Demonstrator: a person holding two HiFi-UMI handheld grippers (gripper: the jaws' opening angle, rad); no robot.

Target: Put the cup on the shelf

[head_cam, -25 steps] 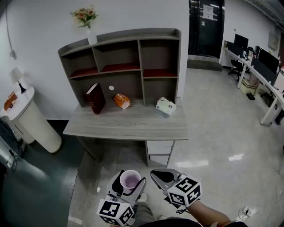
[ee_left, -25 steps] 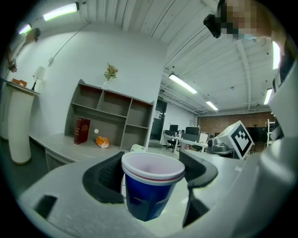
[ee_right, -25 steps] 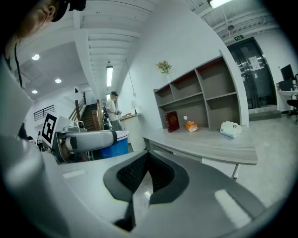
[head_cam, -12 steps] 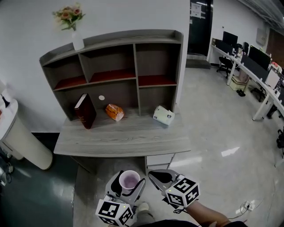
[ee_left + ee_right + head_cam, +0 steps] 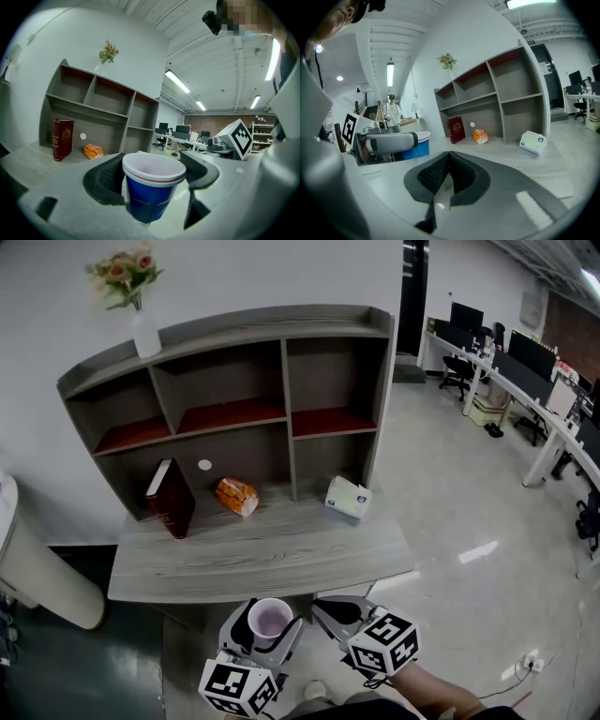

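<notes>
Left gripper (image 5: 266, 632): clamped on the blue cup (image 5: 152, 187), held upright, low before the desk (image 5: 253, 563) | right gripper (image 5: 330, 611): pressed together, empty | shelf (image 5: 234, 413): well apart ahead, 3 red-lined bays free | advice: cup to be kept level, raised over the desk edge, set deep in 1 bay before release.

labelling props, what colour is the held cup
The cup is blue with a white rim, best in left gripper view.

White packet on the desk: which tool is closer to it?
Right. The right tool sits almost straight below the white packet in the head view; the left tool, holding the cup, is further left.
</notes>
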